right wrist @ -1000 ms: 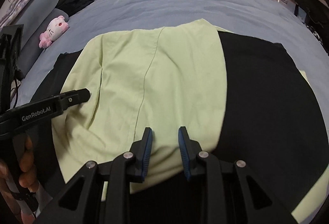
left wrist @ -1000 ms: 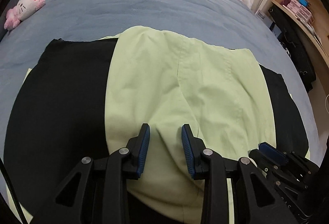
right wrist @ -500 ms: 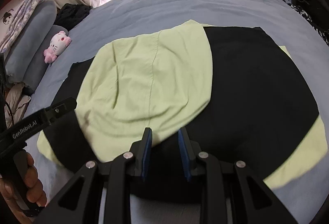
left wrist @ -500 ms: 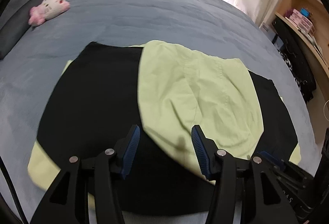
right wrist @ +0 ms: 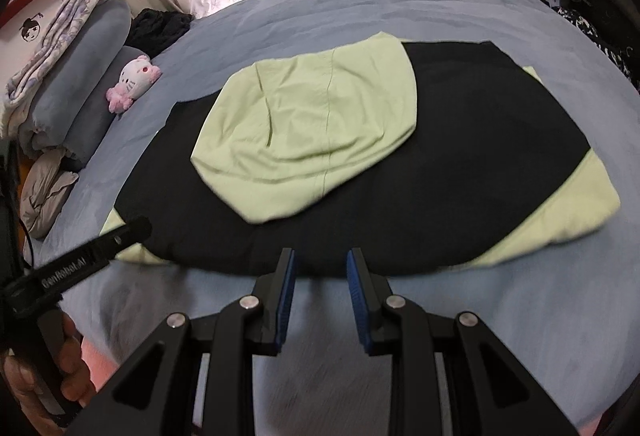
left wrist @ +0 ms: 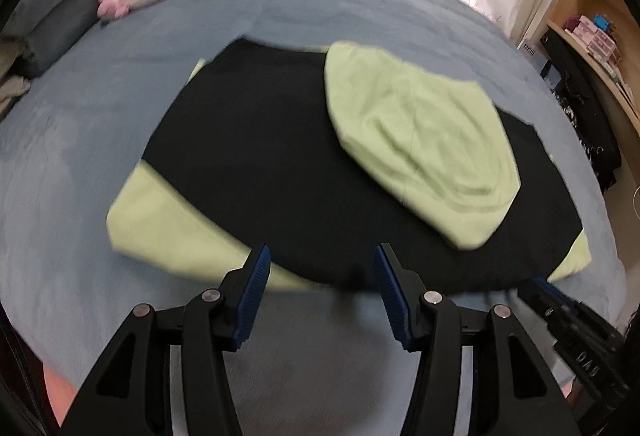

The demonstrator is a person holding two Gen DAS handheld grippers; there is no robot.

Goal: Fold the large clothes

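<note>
A large black garment (left wrist: 280, 156) with light green sleeves lies flat on the blue bed (left wrist: 80, 116). A light green part (left wrist: 420, 144) is folded over onto its black body (right wrist: 480, 124). My left gripper (left wrist: 322, 252) hovers at the garment's near hem, open, nothing between its blue pads. My right gripper (right wrist: 322, 254) hangs at the same near hem, jaws a narrow gap apart with only bedding below. In the right wrist view the left gripper (right wrist: 92, 256) shows at the left, held by a hand (right wrist: 60, 368).
A pink and white plush toy (right wrist: 134, 82) lies by grey pillows (right wrist: 80, 84) at the bed's far left, near a dark clothing heap (right wrist: 160, 28). Wooden shelves (left wrist: 592, 36) stand at the right. Curtains hang behind the bed.
Both grippers have drawn back from over the green folded part to the garment's near hem. The left jaws have widened. The green flap now lies flat, let go.
</note>
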